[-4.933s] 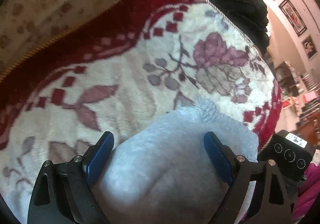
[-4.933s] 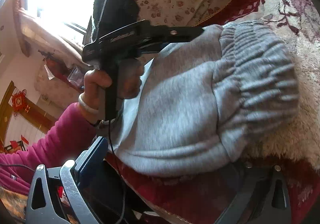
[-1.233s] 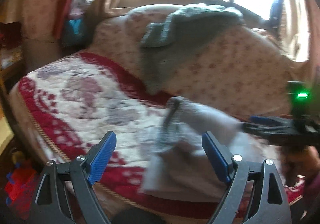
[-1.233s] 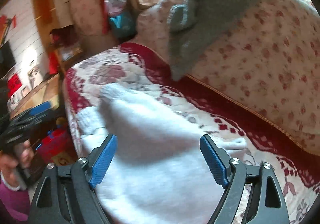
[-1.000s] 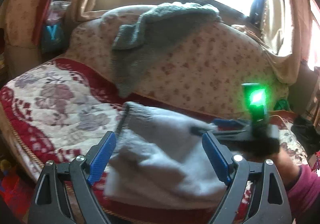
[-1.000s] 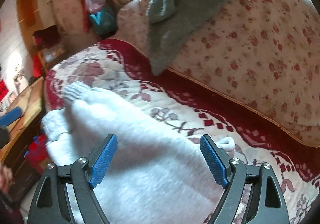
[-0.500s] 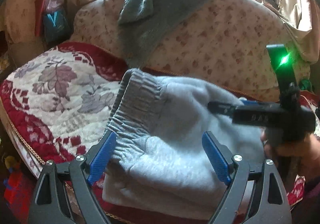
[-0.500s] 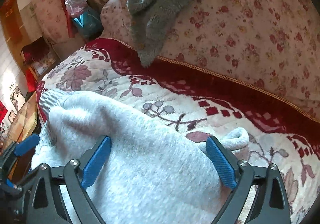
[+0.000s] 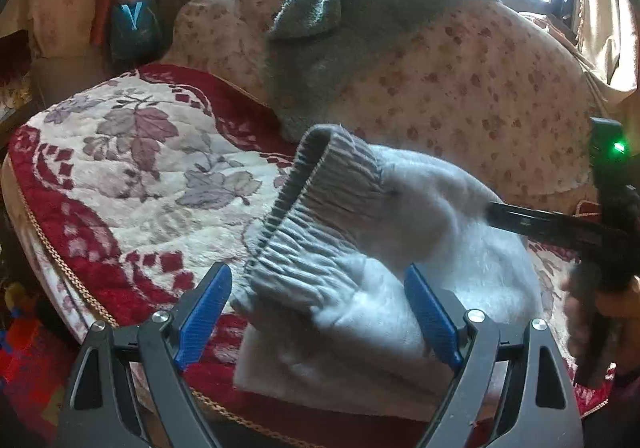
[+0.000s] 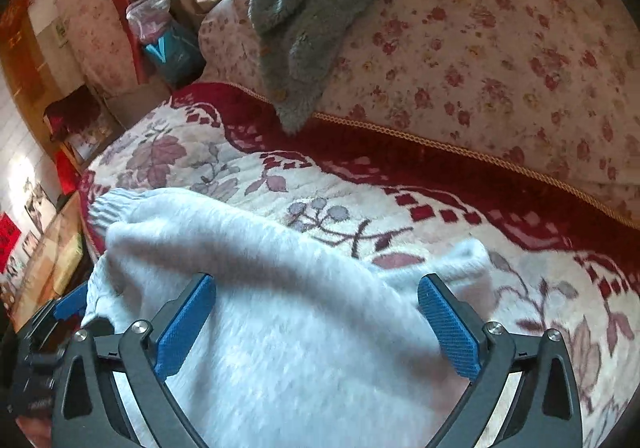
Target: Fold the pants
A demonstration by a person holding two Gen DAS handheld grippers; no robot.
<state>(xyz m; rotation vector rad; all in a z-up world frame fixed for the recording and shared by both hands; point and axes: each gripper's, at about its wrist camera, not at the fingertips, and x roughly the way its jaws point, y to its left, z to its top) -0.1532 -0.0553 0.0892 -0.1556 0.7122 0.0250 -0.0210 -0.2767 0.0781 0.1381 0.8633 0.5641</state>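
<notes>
Pants (image 9: 400, 248), grey fleece, bundled on sofa blanket (image 9: 132, 168) at front edge. Soft, light, floppy; likely best gripped at ribbed waistband (image 9: 320, 216). Left claw (image 9: 316, 324) and right claw (image 10: 316, 324) both wide open, holding nothing.

- Left wrist view: looks along my fingers (image 9: 204, 312) from the sofa's front edge toward the backrest (image 9: 460, 88) and window; close, low.
- Right wrist view: from further right, faces the backrest and left; very close above the pants (image 10: 280, 308).
- Shared: pants (image 9: 400, 248), red floral blanket (image 9: 132, 168), grey towel (image 9: 360, 20), backrest.
</notes>
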